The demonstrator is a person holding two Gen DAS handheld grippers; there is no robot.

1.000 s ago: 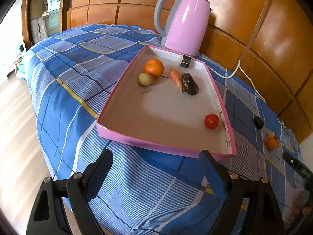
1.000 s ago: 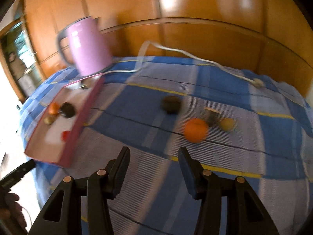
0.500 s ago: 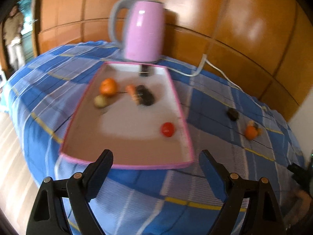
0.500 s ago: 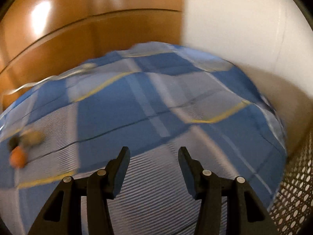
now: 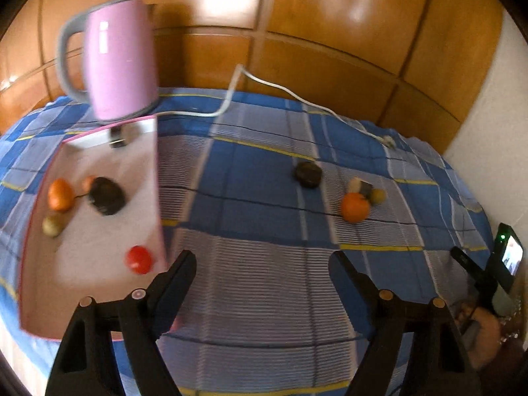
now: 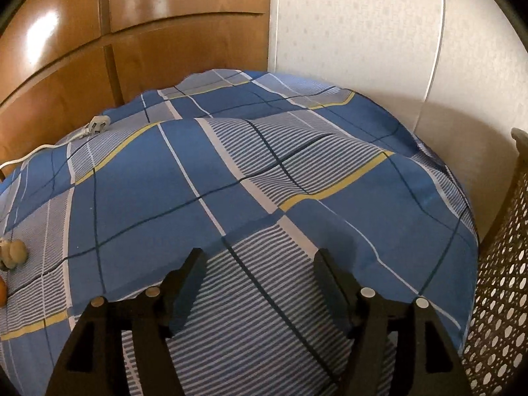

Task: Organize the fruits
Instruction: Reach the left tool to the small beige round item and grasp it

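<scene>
Left gripper (image 5: 260,264) empty, jaws just narrowed slightly; right gripper (image 6: 259,260) empty, just widened. Round orange fruit (image 5: 354,208) on blue plaid cloth (image 5: 264,204) near its right edge — pink-rimmed tray (image 5: 157,178) at left holds red tomato (image 5: 140,259).

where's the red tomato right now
In the left wrist view, the red tomato lies in the pink tray, near its right wall, just left of the left hand-held gripper.

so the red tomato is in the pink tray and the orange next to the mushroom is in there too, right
Not quite. The red tomato is in the pink tray, but the orange next to the mushroom lies out on the blue checked cloth, well to the right of the tray. The left wrist view shows it.
</scene>
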